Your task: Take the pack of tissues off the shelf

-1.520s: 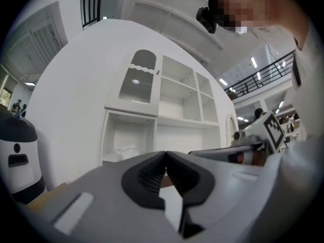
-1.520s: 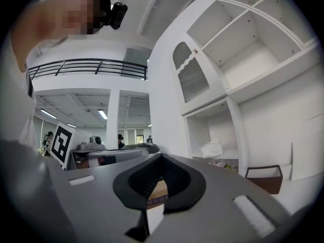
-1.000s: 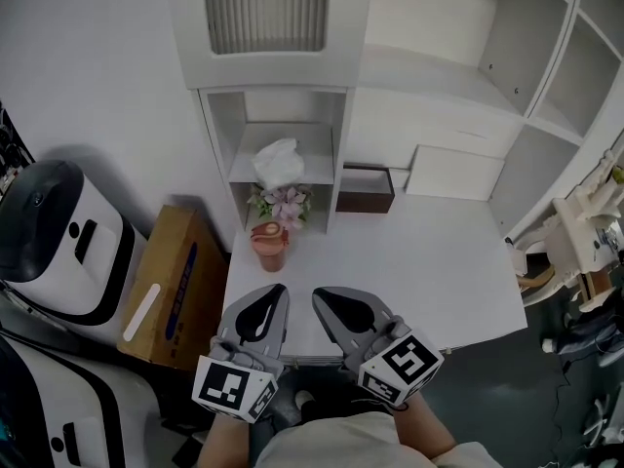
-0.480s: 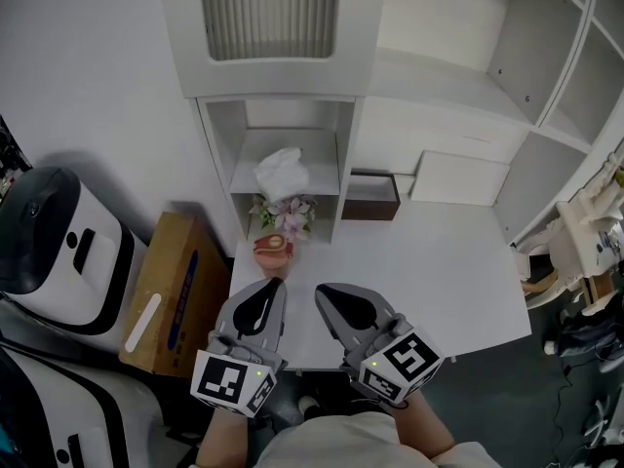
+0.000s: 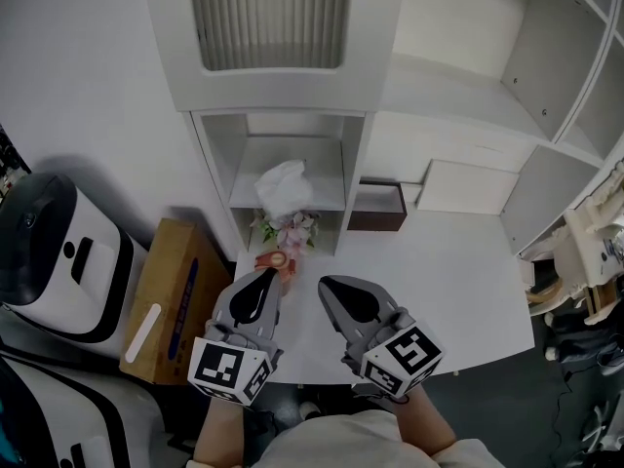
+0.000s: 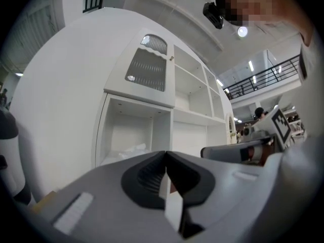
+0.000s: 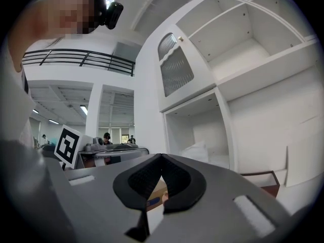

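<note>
The left gripper (image 5: 266, 275) has its jaws pressed together, and nothing is between them. The right gripper (image 5: 329, 284) is just beside it, and its jaws also meet at the tips and hold nothing. Both grippers hang over the near edge of the white table (image 5: 439, 281) and point toward the white cabinet at the back. In the head view the tip of the left gripper shows just in front of a small reddish cup (image 5: 277, 258); whether they touch I cannot tell. Behind the cup there is a bunch of pink flowers (image 5: 292, 230) in the lowest opening of the cabinet. The pack of tissues (image 5: 283, 185) lies on the shelf (image 5: 327, 181) directly above the flowers. It is white and crumpled, well apart from both grippers, and higher and farther back than their tips. A brown box (image 5: 378, 208) stands on the table to the right of the shelf, and a cardboard box (image 5: 166, 295) stands on the floor to the left.
</note>
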`<move>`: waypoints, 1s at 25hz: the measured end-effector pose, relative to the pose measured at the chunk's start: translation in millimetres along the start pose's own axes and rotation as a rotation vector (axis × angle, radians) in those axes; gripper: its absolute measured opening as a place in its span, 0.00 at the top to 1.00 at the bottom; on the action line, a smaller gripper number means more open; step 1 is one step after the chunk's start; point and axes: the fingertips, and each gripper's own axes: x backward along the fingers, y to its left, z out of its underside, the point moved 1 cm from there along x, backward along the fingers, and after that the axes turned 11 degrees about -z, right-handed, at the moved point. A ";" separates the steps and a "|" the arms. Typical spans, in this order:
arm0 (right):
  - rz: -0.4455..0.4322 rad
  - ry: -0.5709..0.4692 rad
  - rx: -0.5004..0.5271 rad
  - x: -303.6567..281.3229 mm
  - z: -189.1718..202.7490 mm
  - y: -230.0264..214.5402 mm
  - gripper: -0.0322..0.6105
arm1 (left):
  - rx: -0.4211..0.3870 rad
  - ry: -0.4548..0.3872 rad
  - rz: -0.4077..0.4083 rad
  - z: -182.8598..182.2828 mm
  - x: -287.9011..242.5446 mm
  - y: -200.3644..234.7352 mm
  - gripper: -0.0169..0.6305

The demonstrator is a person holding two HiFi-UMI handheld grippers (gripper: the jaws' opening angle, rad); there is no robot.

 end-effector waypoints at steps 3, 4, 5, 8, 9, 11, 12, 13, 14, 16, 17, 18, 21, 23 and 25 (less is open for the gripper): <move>-0.006 0.007 0.000 -6.5 -1.5 -9.0 0.95 | -0.009 0.017 -0.009 2.5 -15.3 9.5 0.97; -0.008 0.008 0.000 -8.4 -1.5 -12.1 0.95 | -0.012 0.023 -0.012 3.9 -20.4 12.9 0.97; -0.009 0.008 -0.002 -10.1 -1.2 -15.2 0.95 | -0.012 0.029 -0.015 5.4 -25.7 16.2 0.97; -0.011 0.009 -0.005 -13.6 0.1 -24.5 0.95 | 0.008 0.049 -0.019 9.9 -41.3 24.6 0.95; -0.010 0.010 -0.006 -14.0 0.4 -27.8 0.95 | 0.016 0.053 -0.022 11.1 -46.3 26.9 0.94; -0.006 0.016 -0.006 -13.8 0.3 -34.9 0.95 | 0.016 0.061 -0.033 13.6 -56.3 30.2 0.92; -0.004 0.020 -0.007 -13.5 0.4 -38.4 0.95 | 0.008 0.065 -0.038 15.2 -61.4 31.5 0.91; -0.002 0.022 -0.009 -13.1 0.9 -41.8 0.95 | -0.002 0.071 -0.042 17.1 -66.4 32.8 0.90; -0.001 0.024 -0.011 -12.9 1.9 -45.0 0.95 | -0.012 0.079 -0.046 19.4 -71.3 34.3 0.88; -0.001 0.024 -0.015 -13.3 4.5 -50.6 0.95 | -0.024 0.097 -0.053 24.5 -80.8 38.5 0.86; -0.001 0.025 -0.017 -13.7 5.5 -53.0 0.95 | -0.025 0.106 -0.057 27.0 -85.3 41.1 0.85; -0.001 0.028 -0.018 -13.9 6.3 -55.6 0.95 | -0.026 0.116 -0.062 29.4 -89.8 43.6 0.84; -0.002 0.036 -0.023 -13.1 8.3 -63.6 0.95 | -0.035 0.139 -0.079 36.3 -102.6 49.6 0.82; -0.003 0.042 -0.024 -12.3 9.3 -68.4 0.95 | -0.039 0.149 -0.091 40.3 -110.2 52.5 0.81; -0.002 0.048 -0.025 -11.8 9.7 -73.0 0.95 | -0.038 0.157 -0.102 43.7 -117.0 55.1 0.80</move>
